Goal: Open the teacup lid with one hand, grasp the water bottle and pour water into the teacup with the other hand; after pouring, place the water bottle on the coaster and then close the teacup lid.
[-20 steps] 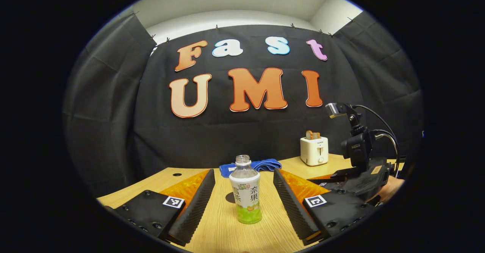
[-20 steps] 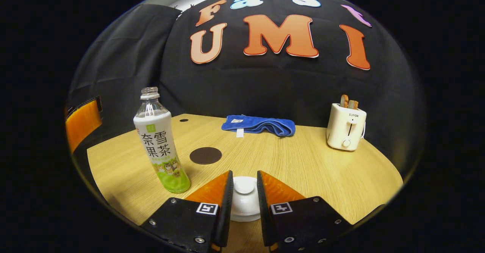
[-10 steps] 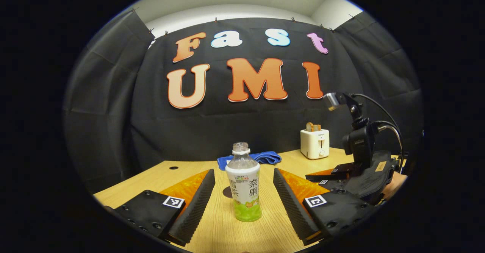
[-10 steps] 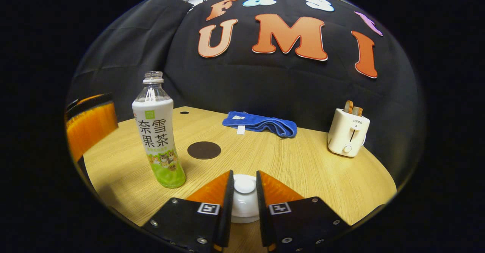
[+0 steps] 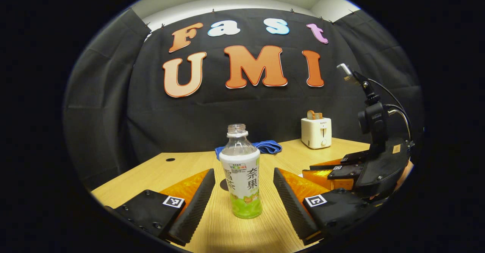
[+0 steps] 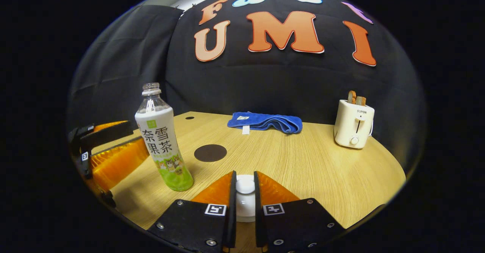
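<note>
My right gripper (image 6: 244, 202) has its fingers pressed on the knob of the teacup lid (image 6: 245, 188), near the front edge of the surface (image 6: 310, 169). I judge the lift should go straight up, then hold clear of the cup so nothing tips. My left gripper (image 5: 244, 203) has its fingers spread wide, one on each side of the uncapped water bottle (image 5: 242, 177), neither touching it. I'd close on the labelled middle, squarely, gently enough not to squeeze water out. The dark coaster (image 6: 210, 152) lies just behind the bottle.
</note>
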`<state>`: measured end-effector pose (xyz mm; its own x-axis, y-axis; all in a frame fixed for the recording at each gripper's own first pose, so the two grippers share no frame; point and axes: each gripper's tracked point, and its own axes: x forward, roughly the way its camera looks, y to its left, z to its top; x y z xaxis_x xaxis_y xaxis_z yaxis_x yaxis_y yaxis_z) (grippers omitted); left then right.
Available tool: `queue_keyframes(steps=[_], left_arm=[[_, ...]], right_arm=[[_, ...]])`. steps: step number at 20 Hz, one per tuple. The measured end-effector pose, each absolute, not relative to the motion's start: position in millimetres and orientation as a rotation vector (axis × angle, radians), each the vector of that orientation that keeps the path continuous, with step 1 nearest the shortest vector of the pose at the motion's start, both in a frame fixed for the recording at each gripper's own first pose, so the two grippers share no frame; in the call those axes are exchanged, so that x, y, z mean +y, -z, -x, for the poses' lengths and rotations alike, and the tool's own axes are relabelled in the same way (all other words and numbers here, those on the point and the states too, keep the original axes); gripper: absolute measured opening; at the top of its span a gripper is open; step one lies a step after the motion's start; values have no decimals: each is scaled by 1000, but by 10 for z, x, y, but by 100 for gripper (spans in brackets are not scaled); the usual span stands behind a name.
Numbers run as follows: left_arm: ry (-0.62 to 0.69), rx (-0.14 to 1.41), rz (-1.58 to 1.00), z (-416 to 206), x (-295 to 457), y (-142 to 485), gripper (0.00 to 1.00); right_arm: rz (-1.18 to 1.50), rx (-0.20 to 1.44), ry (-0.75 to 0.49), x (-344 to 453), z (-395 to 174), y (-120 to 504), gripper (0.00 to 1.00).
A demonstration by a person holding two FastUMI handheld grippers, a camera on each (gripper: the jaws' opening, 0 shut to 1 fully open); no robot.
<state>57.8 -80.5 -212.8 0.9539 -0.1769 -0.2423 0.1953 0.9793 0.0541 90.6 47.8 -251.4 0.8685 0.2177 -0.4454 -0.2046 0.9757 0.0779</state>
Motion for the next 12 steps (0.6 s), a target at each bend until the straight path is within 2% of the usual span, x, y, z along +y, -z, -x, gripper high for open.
queue_keyframes(steps=[8,12], left_arm=[[171,315,-26,-770,-831,2427,99],[130,342,-79,-900,-746,2610,100]], right_arm=[[-120,415,-212,354,-849,2233,21],[-127,384,-195,217,-786,2068,21]])
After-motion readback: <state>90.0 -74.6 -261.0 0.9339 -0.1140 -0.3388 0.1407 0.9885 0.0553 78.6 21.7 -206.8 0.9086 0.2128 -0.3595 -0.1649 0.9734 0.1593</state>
